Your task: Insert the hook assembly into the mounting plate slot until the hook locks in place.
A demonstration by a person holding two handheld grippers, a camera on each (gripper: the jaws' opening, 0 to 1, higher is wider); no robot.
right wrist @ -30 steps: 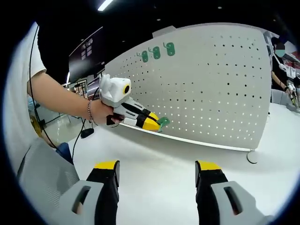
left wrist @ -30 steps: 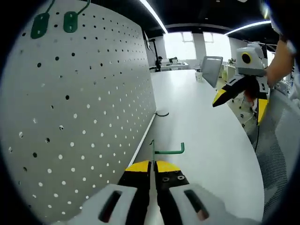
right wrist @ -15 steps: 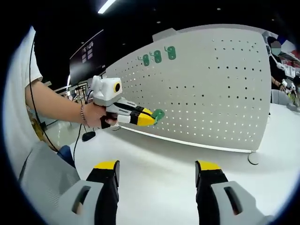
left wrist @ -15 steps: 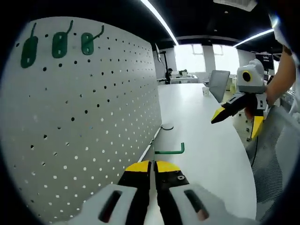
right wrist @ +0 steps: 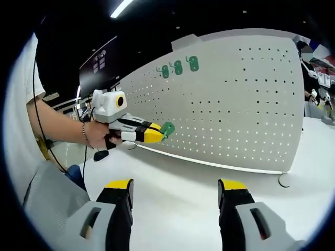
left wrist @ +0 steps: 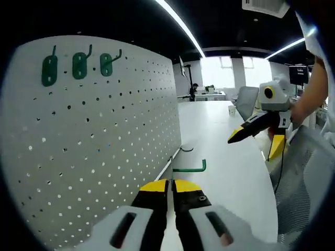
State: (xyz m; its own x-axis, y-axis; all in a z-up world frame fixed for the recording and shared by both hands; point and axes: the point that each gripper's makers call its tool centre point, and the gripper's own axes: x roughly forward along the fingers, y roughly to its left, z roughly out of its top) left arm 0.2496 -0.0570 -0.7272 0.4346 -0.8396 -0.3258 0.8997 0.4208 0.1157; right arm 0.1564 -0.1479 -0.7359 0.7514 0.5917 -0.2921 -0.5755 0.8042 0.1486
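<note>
My left tongs (left wrist: 168, 184) are clenched on a green hook assembly (left wrist: 188, 168): the yellow tips are pressed together on its thin edge, and its bent wire arm sticks out to the right of the tips, ending in a short upturned end. In the right gripper view I see the same left tongs (right wrist: 157, 133), carried by a hand (right wrist: 96, 135) off the tabletop (right wrist: 183, 193), with the green plate of the hook assembly (right wrist: 167, 128) showing just past the yellow tips. It sits in front of the lower left part of the pegboard mounting plate (right wrist: 246, 104); I cannot tell whether it touches the board.

The pegboard mounting plate (left wrist: 89, 141) stands upright on the white tabletop (left wrist: 230, 172), running along the left of the left gripper view. Three green hooks (left wrist: 78, 65) are already seated in a row near its upper edge; in the right gripper view those three green hooks (right wrist: 179, 68) sit close together near the top.

My right tongs (right wrist: 175, 193) are released, the two yellow-tipped jaws well apart with nothing between them, hovering above bare tabletop. In the left gripper view the right tongs (left wrist: 256, 137) hang in the air on the right, jaws spread, well apart from the board.

A small dark loop of wire (left wrist: 186, 149) lies on the tabletop near the foot of the board.
</note>
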